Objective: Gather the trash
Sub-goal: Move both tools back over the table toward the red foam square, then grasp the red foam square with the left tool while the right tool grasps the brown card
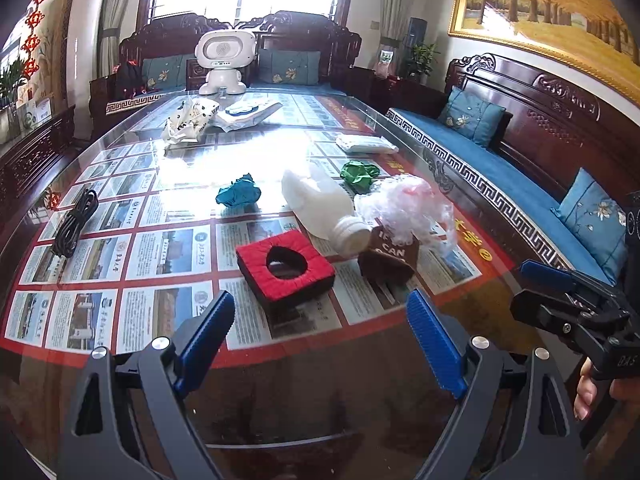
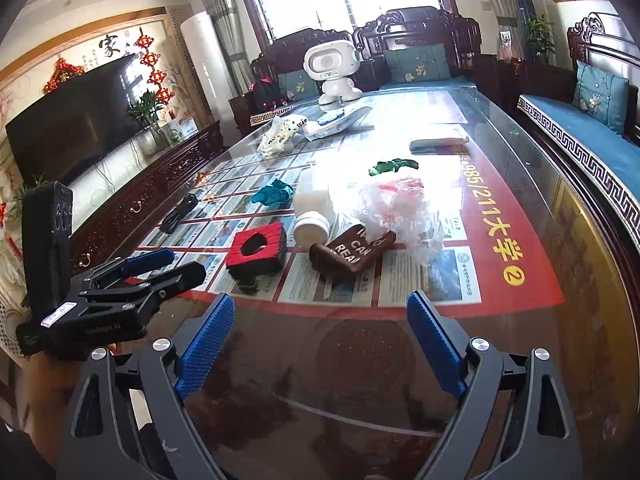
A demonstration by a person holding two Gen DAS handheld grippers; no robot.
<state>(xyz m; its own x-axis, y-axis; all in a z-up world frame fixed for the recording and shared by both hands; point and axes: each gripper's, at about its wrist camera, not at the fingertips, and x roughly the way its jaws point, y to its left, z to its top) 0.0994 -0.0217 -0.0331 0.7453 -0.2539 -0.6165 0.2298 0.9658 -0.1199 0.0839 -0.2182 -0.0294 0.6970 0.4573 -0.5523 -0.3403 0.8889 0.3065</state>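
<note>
On the glass table lie a white plastic bottle (image 1: 320, 210) on its side, a crumpled clear plastic bag (image 1: 404, 208), a teal paper wad (image 1: 238, 196), a green paper wad (image 1: 360, 174) and a brown wrapper (image 1: 388, 256) with white letters. They also show in the right wrist view: bottle (image 2: 312, 210), bag (image 2: 400, 210), teal wad (image 2: 274, 195), green wad (image 2: 394, 166), wrapper (image 2: 350, 254). My left gripper (image 1: 320, 336) is open and empty, short of the trash. My right gripper (image 2: 320, 334) is open and empty, also near the table's front edge.
A red and black square cushion with a hole (image 1: 286, 268) lies in front of the bottle. A black cable (image 1: 76, 222) lies at left. A white toy robot (image 1: 224, 60), patterned bag (image 1: 188, 120) and packets sit farther back. A blue-cushioned wooden bench (image 1: 500, 168) runs along the right.
</note>
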